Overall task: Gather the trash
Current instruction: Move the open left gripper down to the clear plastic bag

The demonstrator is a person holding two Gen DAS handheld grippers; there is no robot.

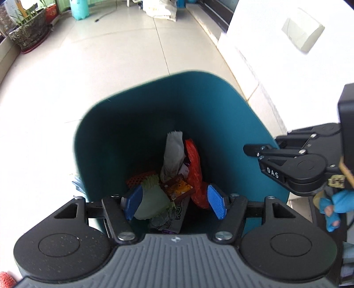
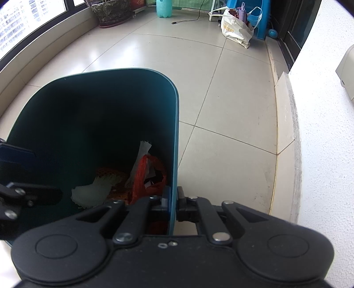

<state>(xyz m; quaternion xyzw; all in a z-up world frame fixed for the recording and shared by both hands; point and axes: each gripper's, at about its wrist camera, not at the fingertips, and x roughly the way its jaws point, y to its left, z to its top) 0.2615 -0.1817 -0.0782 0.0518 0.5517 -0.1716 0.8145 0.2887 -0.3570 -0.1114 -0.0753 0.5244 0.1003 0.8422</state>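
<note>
A dark teal bin (image 1: 132, 133) stands on the tiled floor and holds trash: a red plastic bag (image 1: 194, 168), a crumpled white paper (image 1: 173, 148), a pale green foam sleeve (image 1: 152, 199), a brown-yellow snack wrapper (image 1: 177, 188) and an orange net (image 1: 140, 177). My left gripper (image 1: 174, 200) hangs over the bin's mouth, open, with nothing pressed between its blue pads (image 1: 216, 201). My right gripper (image 2: 173, 199) is shut on the bin's right wall (image 2: 174, 133) at the rim. From the left wrist it shows at the right (image 1: 265, 155).
A white wall and ledge (image 2: 320, 155) run along the right, close to the bin. Far off stand a plant pot (image 2: 110, 11), a teal bottle (image 2: 163, 7), a white bag (image 2: 236, 28) and a blue stool (image 2: 258, 17). A blue-gloved hand (image 1: 334, 206) holds the right gripper.
</note>
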